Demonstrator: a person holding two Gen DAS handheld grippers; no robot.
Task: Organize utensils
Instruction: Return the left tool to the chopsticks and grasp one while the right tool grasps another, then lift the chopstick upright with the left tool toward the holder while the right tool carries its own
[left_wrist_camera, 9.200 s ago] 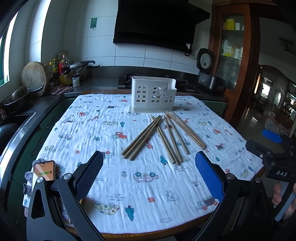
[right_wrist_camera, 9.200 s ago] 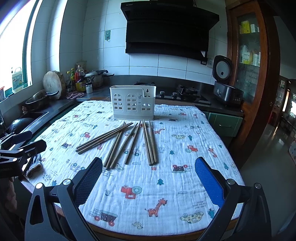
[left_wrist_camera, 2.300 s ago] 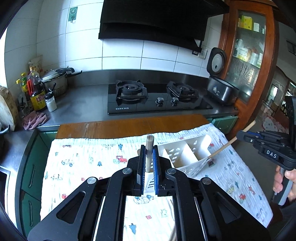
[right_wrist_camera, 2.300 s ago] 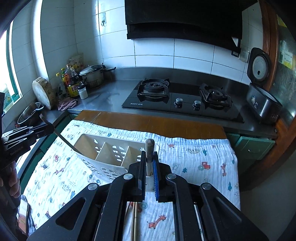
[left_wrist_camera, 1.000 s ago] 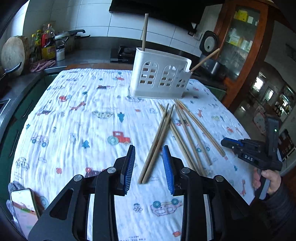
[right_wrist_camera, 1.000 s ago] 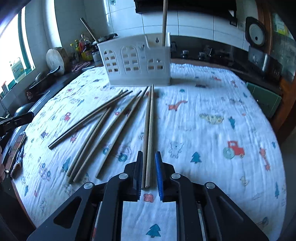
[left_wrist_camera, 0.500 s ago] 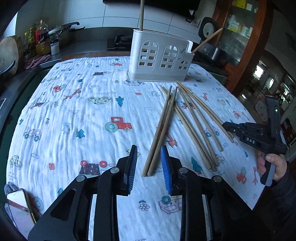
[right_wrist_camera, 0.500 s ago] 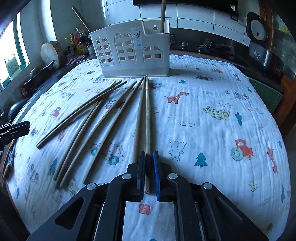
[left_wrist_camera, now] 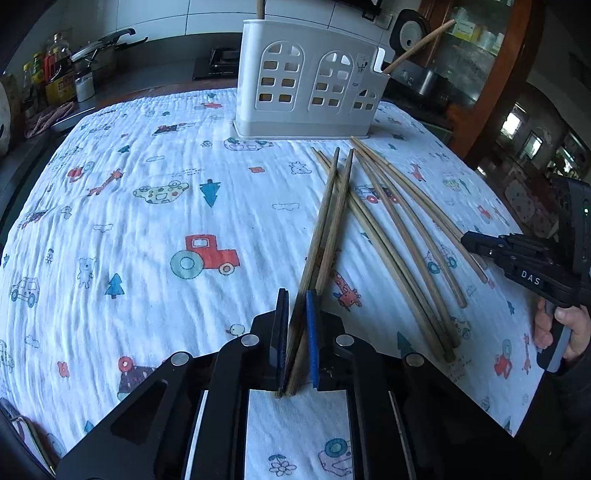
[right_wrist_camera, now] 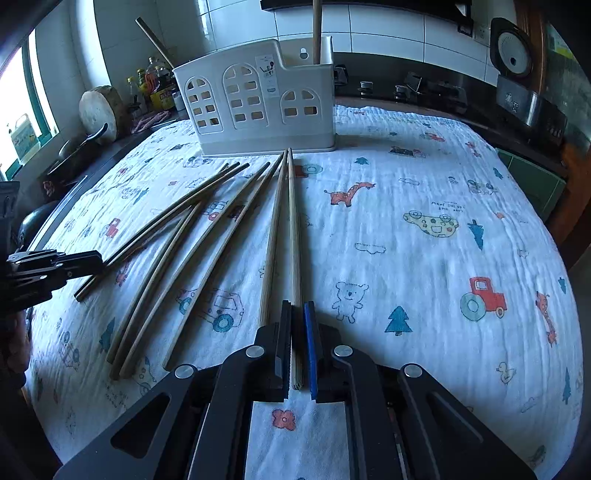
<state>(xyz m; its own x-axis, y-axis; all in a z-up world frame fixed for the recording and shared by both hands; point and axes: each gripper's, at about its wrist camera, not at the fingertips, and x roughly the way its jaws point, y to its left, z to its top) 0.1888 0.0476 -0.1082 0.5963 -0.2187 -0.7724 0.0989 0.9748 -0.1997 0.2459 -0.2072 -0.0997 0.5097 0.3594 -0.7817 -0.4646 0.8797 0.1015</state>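
A white slotted utensil holder [left_wrist_camera: 306, 92] [right_wrist_camera: 258, 110] stands at the far side of the printed cloth, with a chopstick [left_wrist_camera: 417, 44] leaning out of one end and another [right_wrist_camera: 316, 29] upright in it. Several loose wooden chopsticks [left_wrist_camera: 406, 236] [right_wrist_camera: 207, 236] lie in front of it. My left gripper [left_wrist_camera: 296, 293] is closing, its blue pads pressing the near ends of two dark chopsticks [left_wrist_camera: 328, 229] that lie side by side. My right gripper [right_wrist_camera: 297, 304] is shut on the near end of one pale chopstick [right_wrist_camera: 293, 221]; its neighbour [right_wrist_camera: 271, 251] lies just outside the left finger.
The cartoon-print cloth [left_wrist_camera: 147, 221] covers the table. Bottles and a pot [left_wrist_camera: 55, 74] stand on the counter at far left, and a rice cooker [right_wrist_camera: 517, 48] at far right. A person's hand [left_wrist_camera: 565, 332] holds the right gripper near the table's right edge.
My left gripper has come down and forward, and its jaws have closed from wide apart onto the two dark chopsticks. The right gripper stays put, shut on its chopstick.
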